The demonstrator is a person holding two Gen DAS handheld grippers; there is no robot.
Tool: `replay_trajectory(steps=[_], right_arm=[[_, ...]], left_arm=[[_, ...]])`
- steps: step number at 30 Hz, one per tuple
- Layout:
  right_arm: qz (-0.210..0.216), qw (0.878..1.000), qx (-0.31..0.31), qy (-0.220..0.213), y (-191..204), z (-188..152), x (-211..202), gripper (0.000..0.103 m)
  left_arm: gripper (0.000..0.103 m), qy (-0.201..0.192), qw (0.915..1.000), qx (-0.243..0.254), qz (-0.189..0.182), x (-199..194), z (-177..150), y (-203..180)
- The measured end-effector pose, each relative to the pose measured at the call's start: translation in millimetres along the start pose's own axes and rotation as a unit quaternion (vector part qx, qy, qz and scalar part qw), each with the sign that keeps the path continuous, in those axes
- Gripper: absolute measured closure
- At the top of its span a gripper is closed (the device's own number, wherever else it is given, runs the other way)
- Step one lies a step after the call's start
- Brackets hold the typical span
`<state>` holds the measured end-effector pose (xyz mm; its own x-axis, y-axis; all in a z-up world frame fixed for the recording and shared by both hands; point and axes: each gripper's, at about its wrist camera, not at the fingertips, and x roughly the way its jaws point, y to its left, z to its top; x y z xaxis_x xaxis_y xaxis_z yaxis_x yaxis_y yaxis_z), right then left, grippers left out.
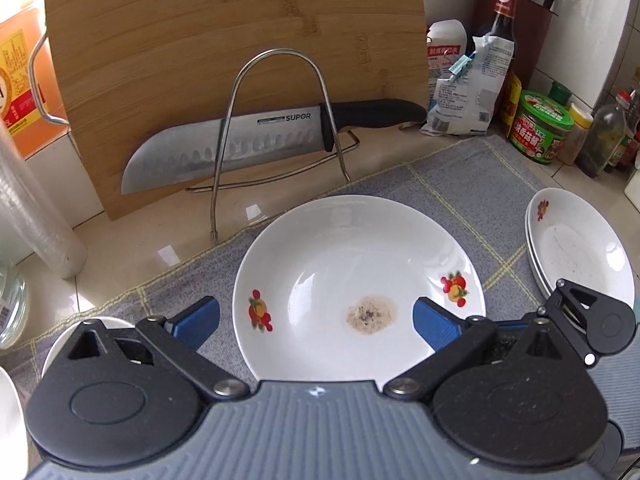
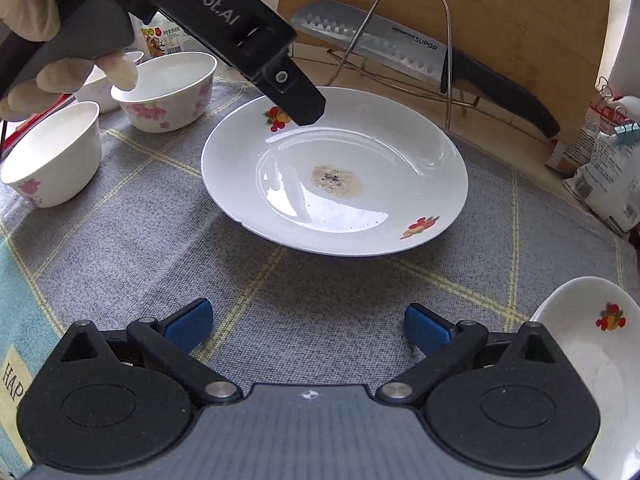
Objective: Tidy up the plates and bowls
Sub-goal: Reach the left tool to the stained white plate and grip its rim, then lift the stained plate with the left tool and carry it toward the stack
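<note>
A white plate (image 1: 360, 276) with fruit prints and a brown stain lies on the grey checked cloth (image 1: 460, 184); it also shows in the right wrist view (image 2: 336, 172). My left gripper (image 1: 316, 320) is open and empty, hovering over the plate's near rim; it shows in the right wrist view (image 2: 304, 108) above the plate's far left edge. My right gripper (image 2: 308, 330) is open and empty, above the cloth short of the plate. Stacked plates (image 1: 580, 244) sit at the right, also in the right wrist view (image 2: 600, 352). Flowered bowls (image 2: 168, 88), (image 2: 52, 152) stand at the left.
A knife (image 1: 256, 140) rests in a wire rack (image 1: 276, 120) against a bamboo cutting board (image 1: 224, 40) behind the plate. Bags, bottles and jars (image 1: 540, 128) crowd the back right. A plastic roll (image 1: 32, 208) stands at the left.
</note>
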<state>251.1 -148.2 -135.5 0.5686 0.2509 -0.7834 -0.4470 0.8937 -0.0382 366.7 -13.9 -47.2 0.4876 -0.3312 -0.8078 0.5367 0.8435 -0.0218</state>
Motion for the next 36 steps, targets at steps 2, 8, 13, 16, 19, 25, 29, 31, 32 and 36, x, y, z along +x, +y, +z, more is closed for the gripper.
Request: replay_trajectory(steps=[2, 8, 13, 16, 19, 25, 29, 31, 32, 36], right_arm=[[0.001, 1.000, 0.000, -0.005, -1.3, 0.5, 2.6, 0.000], [-0.003, 1.000, 0.004, -0.016, -1.6, 1.1, 4.8, 0.000], [-0.011, 1.000, 0.014, -0.022, -1.2, 6.9, 9.2, 0.000], [-0.009, 1.000, 0.012, -0.022, -2.7, 10.3, 12.0, 0.000], [-0.009, 1.000, 0.011, -0.024, -4.7, 13.5, 14.4, 0.000], [-0.008, 1.000, 0.010, -0.028, -10.0, 21.8, 21.2, 0.000], [-0.010, 0.999, 0.012, -0.031, -13.4, 24.7, 23.6, 0.000], [-0.011, 0.999, 0.013, -0.032, -13.9, 26.0, 24.3, 0.000], [-0.011, 0.999, 0.013, -0.032, -14.0, 26.5, 24.8, 0.000], [-0.012, 0.999, 0.011, -0.034, -14.4, 26.8, 24.6, 0.000]], left_arm=[[0.001, 0.008, 1.0000, -0.004, -0.003, 12.0, 7.1, 7.4], [0.001, 0.033, 0.9989, -0.009, -0.031, 40.5, 22.1, 22.7], [0.004, 0.045, 0.9981, 0.008, -0.041, 55.0, 28.2, 21.3], [0.005, 0.052, 0.9972, 0.013, -0.053, 60.5, 30.1, 21.8], [0.008, 0.055, 0.9967, 0.015, -0.057, 65.2, 32.4, 22.1], [0.013, 0.062, 0.9956, 0.017, -0.069, 69.8, 36.0, 25.2], [0.015, 0.068, 0.9949, 0.014, -0.073, 74.6, 38.8, 26.1], [0.015, 0.072, 0.9942, 0.016, -0.078, 75.8, 38.9, 25.3], [0.015, 0.074, 0.9940, 0.016, -0.079, 76.0, 38.3, 25.3], [0.017, 0.077, 0.9938, 0.017, -0.078, 77.0, 38.9, 24.3]])
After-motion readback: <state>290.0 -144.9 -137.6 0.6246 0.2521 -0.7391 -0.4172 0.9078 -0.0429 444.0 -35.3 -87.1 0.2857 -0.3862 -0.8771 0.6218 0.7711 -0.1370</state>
